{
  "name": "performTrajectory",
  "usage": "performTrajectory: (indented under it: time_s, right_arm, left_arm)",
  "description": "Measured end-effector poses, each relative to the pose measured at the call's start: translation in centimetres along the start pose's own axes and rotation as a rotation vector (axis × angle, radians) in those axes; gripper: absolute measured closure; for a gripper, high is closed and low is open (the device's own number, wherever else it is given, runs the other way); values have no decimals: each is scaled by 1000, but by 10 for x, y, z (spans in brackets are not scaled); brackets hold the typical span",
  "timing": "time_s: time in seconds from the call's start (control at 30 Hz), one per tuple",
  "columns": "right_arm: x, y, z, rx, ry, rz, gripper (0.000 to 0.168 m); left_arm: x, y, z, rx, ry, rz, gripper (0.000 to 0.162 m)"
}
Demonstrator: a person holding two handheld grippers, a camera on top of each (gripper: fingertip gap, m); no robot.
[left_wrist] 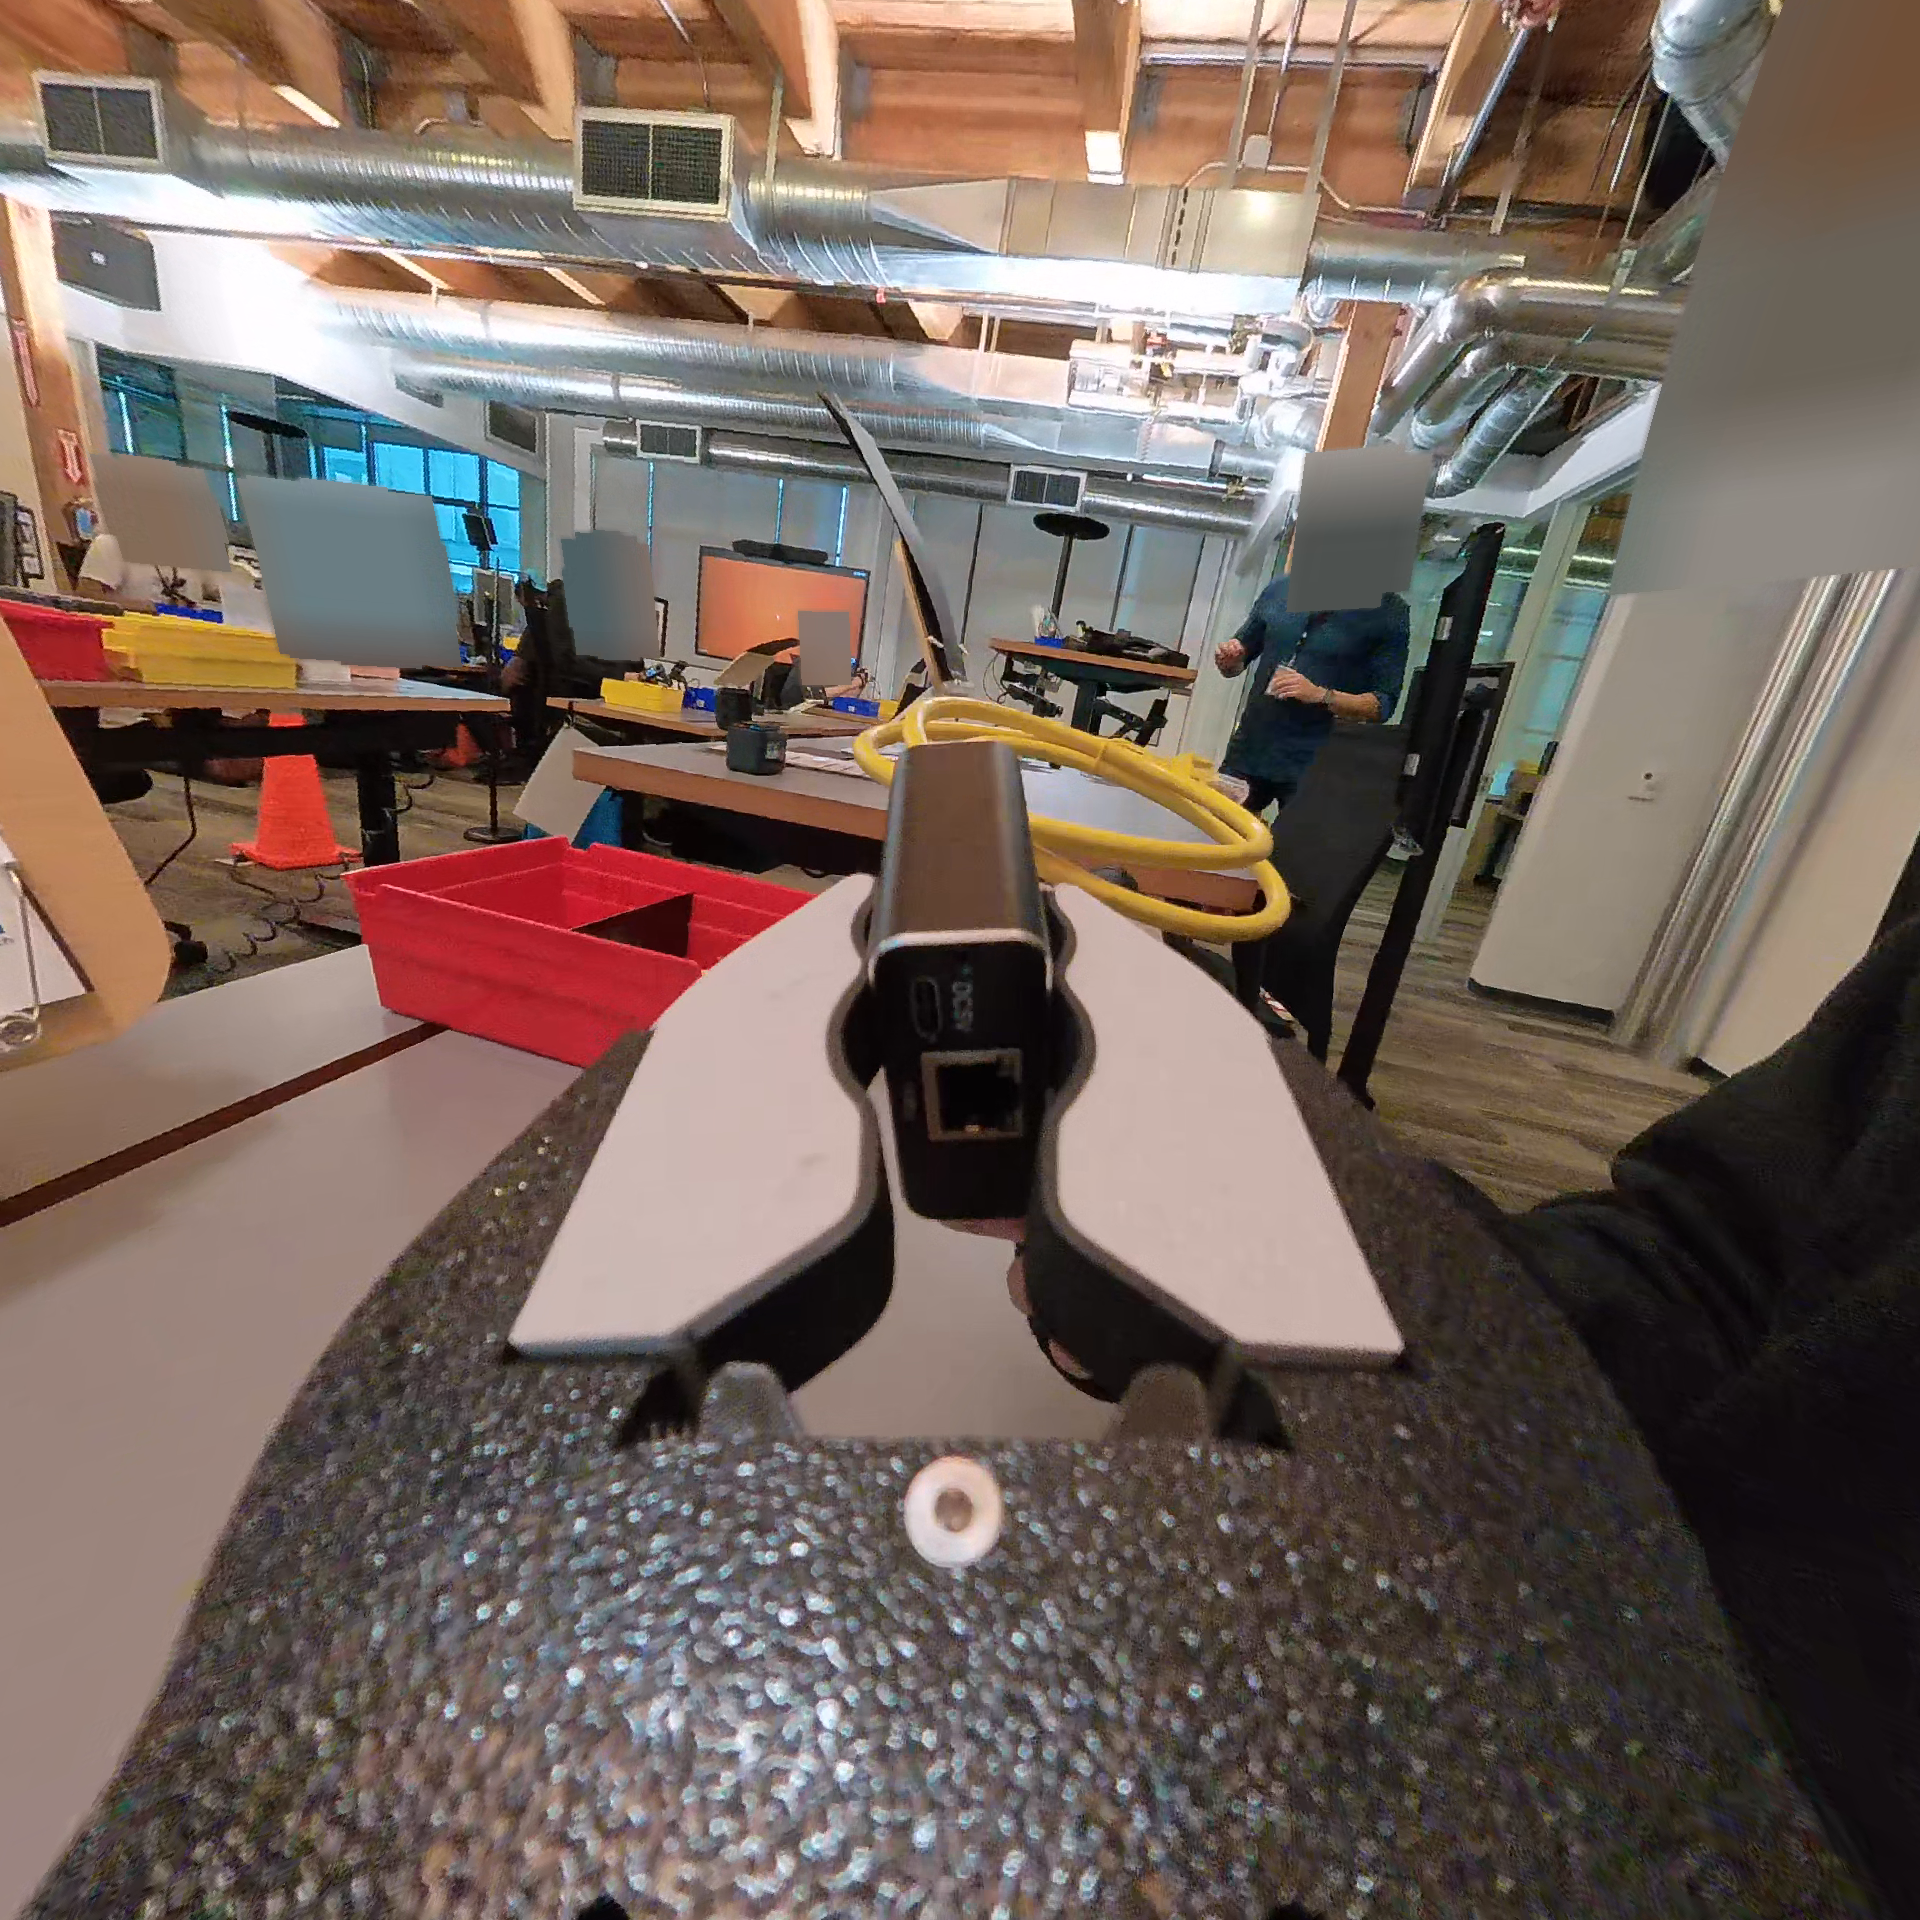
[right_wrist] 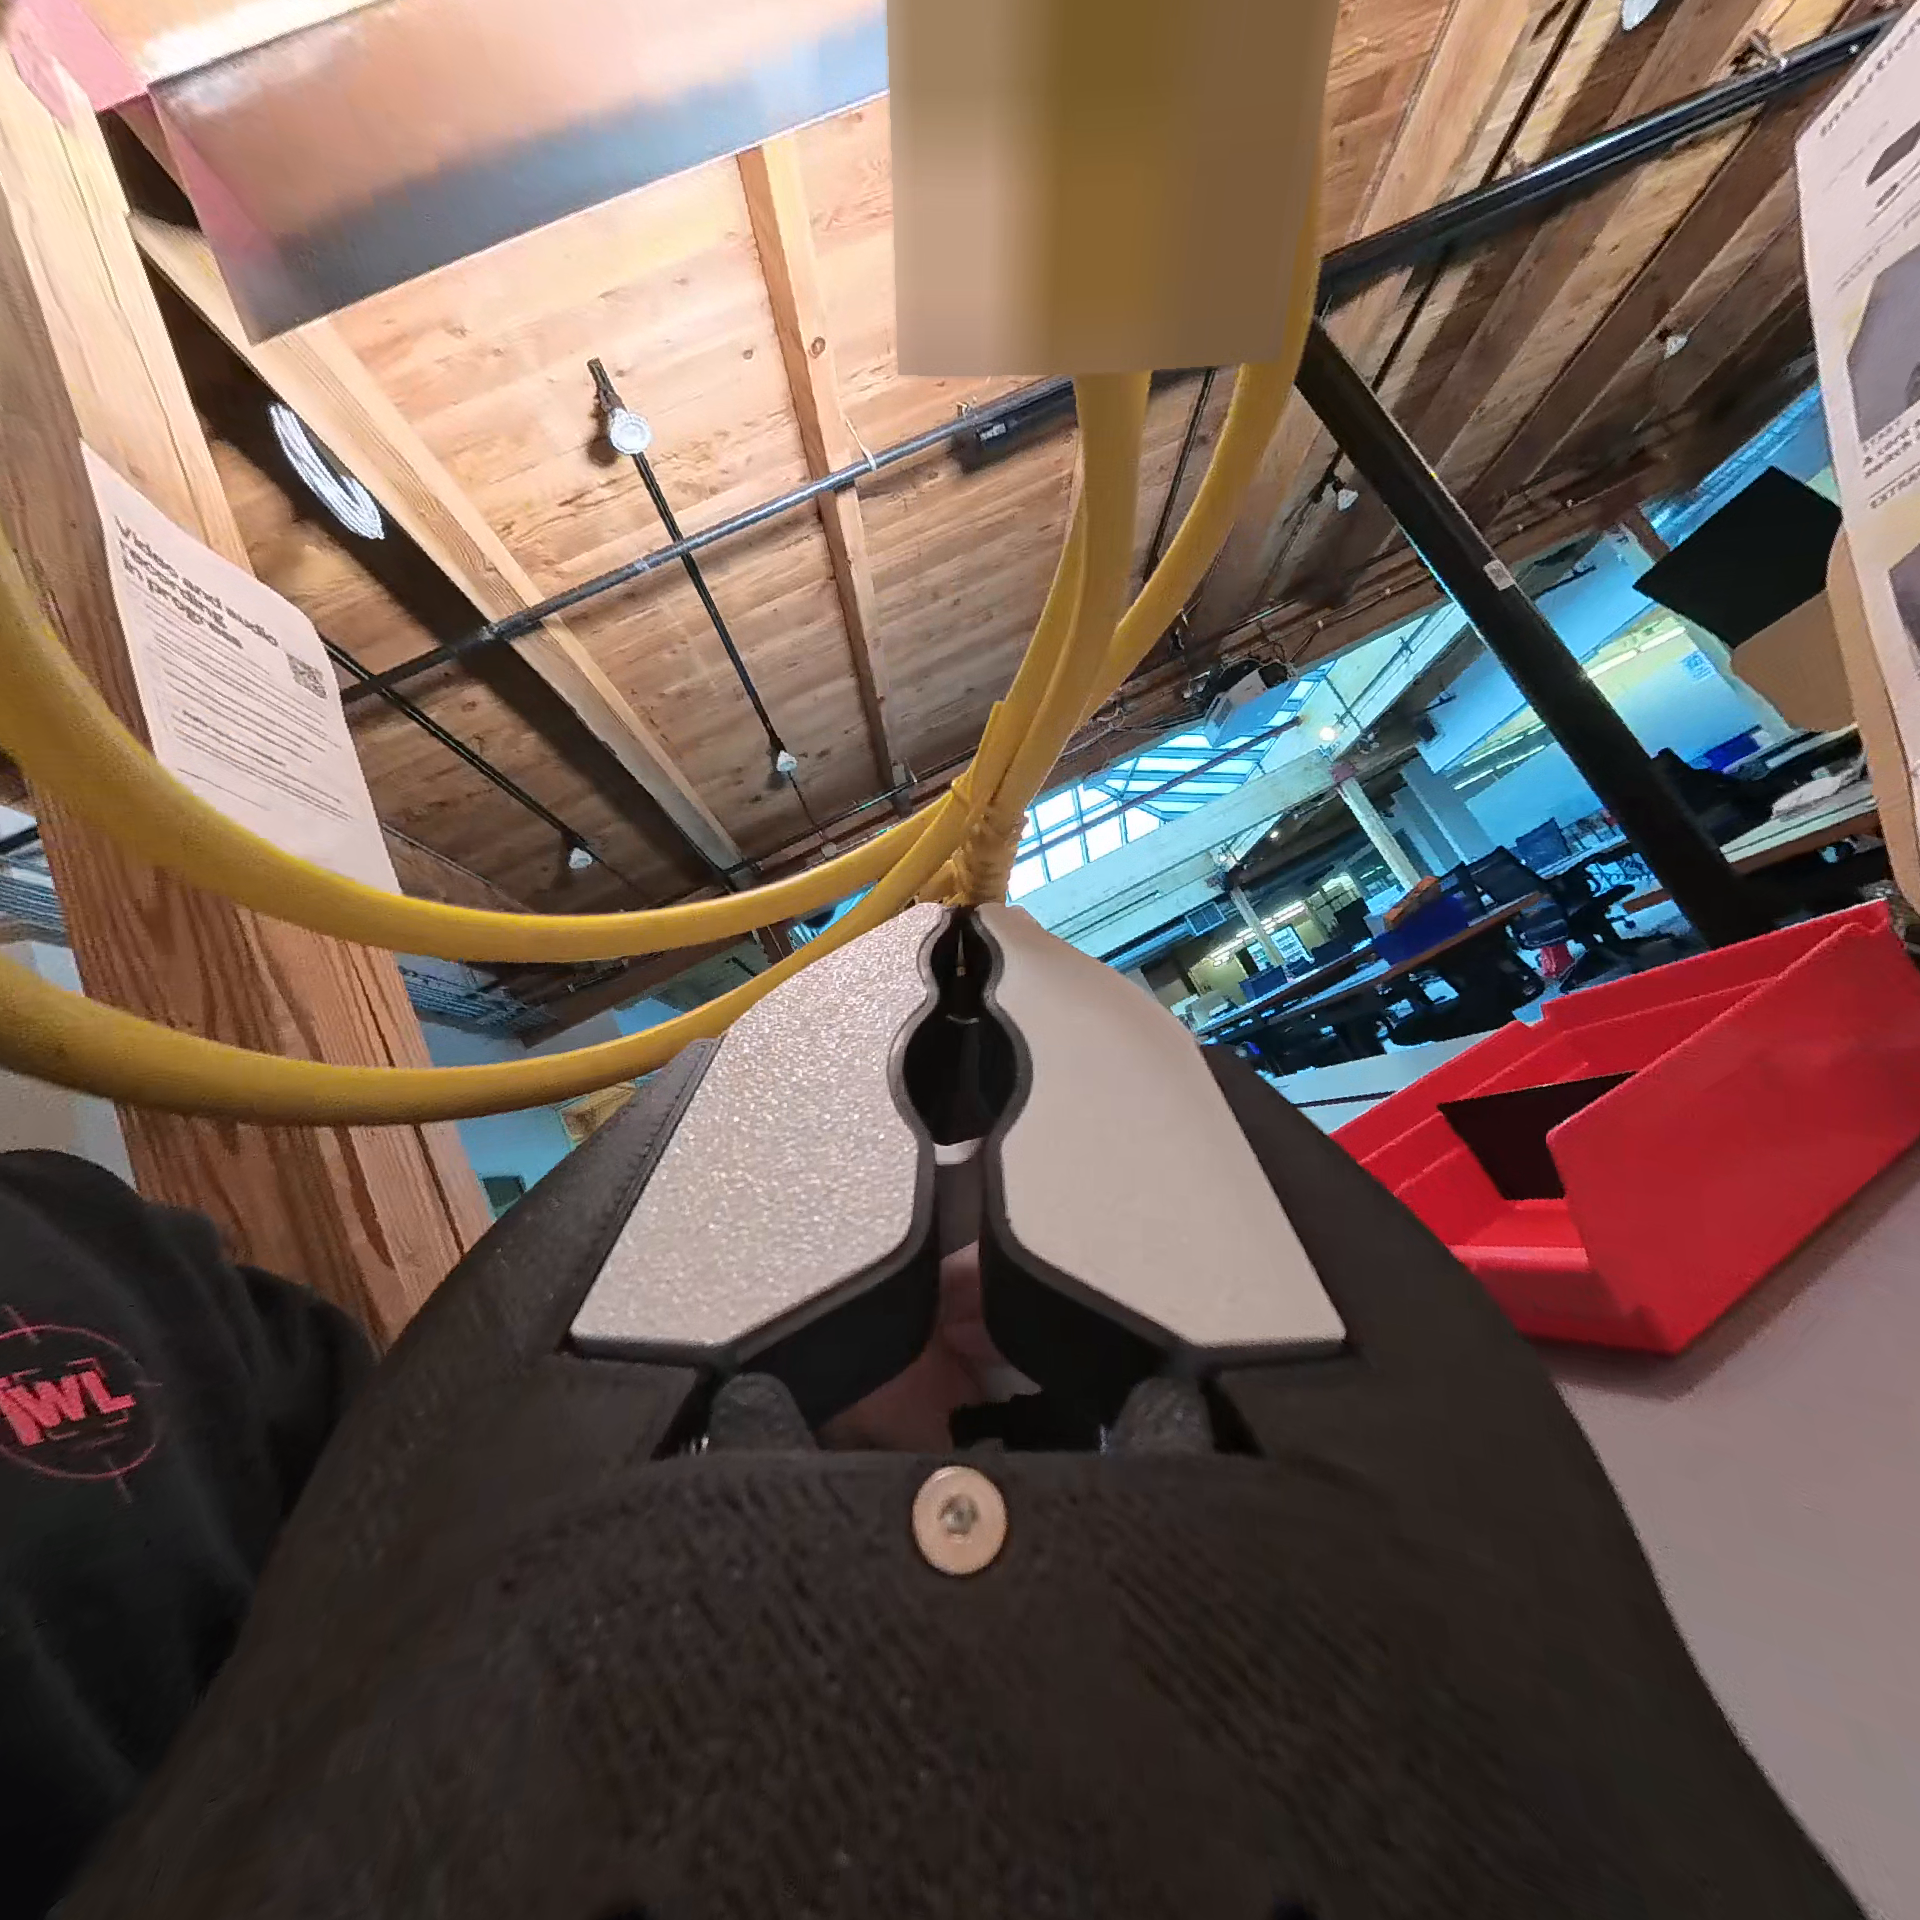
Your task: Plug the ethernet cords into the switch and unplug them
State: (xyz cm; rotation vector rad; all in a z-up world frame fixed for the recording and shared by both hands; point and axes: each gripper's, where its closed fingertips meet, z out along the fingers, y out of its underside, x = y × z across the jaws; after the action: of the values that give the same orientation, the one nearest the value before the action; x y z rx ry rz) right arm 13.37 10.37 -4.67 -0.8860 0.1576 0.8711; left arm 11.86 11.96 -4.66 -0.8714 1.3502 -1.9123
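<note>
Right now my left gripper is clamped on the switch, a small black metal box with rounded edges, held up off the grey table with its long axis running straight out along my fingers. The end facing my camera shows one empty ethernet socket and a smaller slot above it. My right gripper is pinched tight at its very tips on the yellow ethernet cord, just where a twisted tie binds the coil; smooth, glossy loops arc up and away to the left. From the left wrist view the coil hangs just beyond the far end of the switch, so the cord lies ahead of the box, not at the socket I can see. I can make out what looks like a plug on the loop's right side, though it is small. I judge nothing is plugged in yet. A red plastic bin with dividers sits on the table nearby.
</note>
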Motion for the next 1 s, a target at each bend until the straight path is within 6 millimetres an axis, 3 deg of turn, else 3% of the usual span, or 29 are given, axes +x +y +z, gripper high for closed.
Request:
performTrajectory:
  time_s: [0.23, 0.4, 1.0]
  right_arm:
    - [3, 7, -4, -13, -11, 59, 150]
    - [2, 6, -5, -5, -25, 98, 159]
    - [-1, 4, -7, 48, -54, 142, 154]
  left_arm:
    - [1, 5, 3, -20, -6, 29, 136]
    - [1, 7, 6, -23, -5, 27, 136]
    - [6, 8, 10, 12, 30, 3, 136]
